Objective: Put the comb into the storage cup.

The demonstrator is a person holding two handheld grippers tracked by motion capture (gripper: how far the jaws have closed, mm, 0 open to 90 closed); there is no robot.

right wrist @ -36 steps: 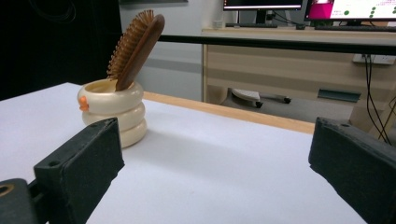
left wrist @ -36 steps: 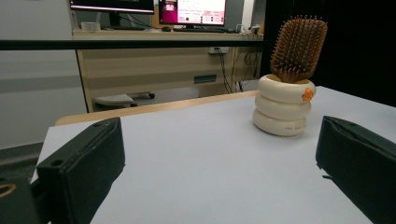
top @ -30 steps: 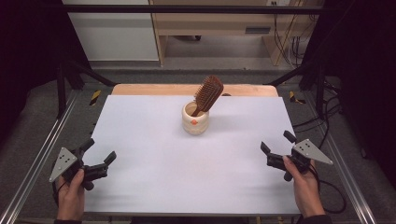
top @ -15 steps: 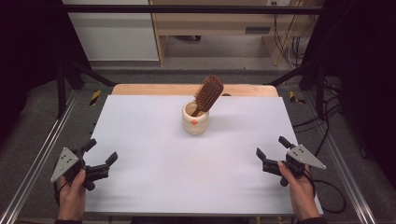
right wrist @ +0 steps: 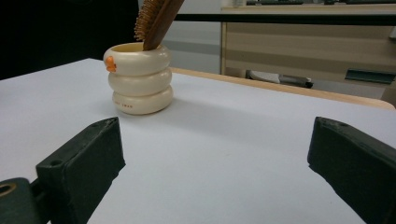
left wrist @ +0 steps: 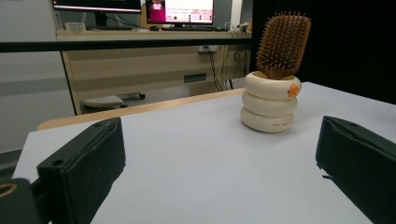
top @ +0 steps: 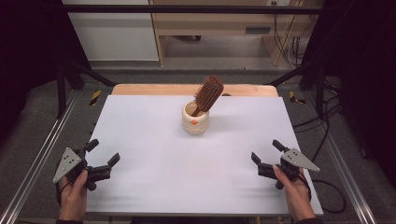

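Hairbrush [top: 208, 94] stands handle-down in a cream ringed cup [top: 195, 120] at the far middle of the white worktop [top: 154, 154]. Its long axis tilts, bristled head up and leaning right and away. Left gripper [top: 99, 162] and right gripper [top: 264, 159] rest near the front corners, jaws apart, holding nothing.

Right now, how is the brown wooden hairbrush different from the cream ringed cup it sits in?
The brown wooden hairbrush is flat and bristly; the cream ringed cup is round and smooth, like three stacked rings. The hairbrush leans tilted, while the cup stands upright on the white table. The hairbrush is dark brown all over; the cup is pale with a small orange mark. Both stand at the far middle of the table, away from both open grippers.
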